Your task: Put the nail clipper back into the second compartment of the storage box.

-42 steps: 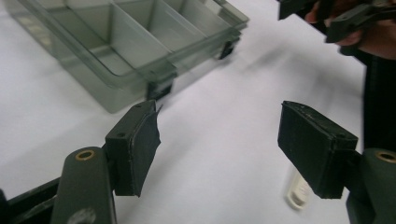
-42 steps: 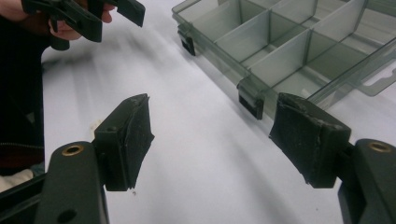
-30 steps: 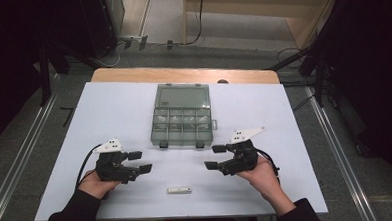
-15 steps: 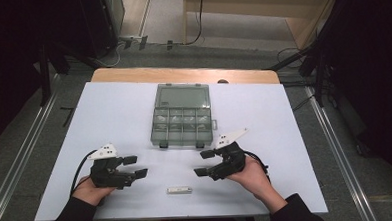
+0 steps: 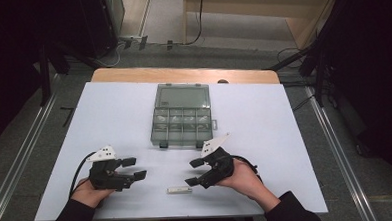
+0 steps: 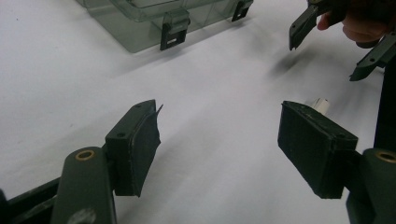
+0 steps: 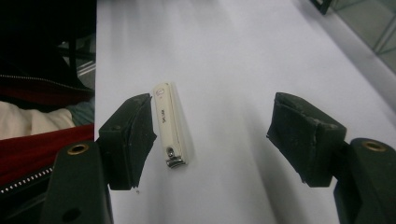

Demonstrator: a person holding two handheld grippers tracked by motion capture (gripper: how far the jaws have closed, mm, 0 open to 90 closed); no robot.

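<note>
Right gripper (image 5: 194, 172) had shifted toward the nail clipper (image 5: 179, 191), jaws apart and just closing slightly, nothing clamped | nail clipper lay flat at the near table (image 5: 285, 136) edge, just beside one jaw | left gripper (image 5: 135, 167) apart, empty | compartment box (image 5: 181, 116) farther back, mid-table.

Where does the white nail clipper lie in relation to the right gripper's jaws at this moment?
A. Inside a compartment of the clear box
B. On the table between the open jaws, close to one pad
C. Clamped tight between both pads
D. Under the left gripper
B: in the right gripper view the nail clipper lies flat on the table between the right gripper's wide-apart jaws, close beside one pad.
</note>
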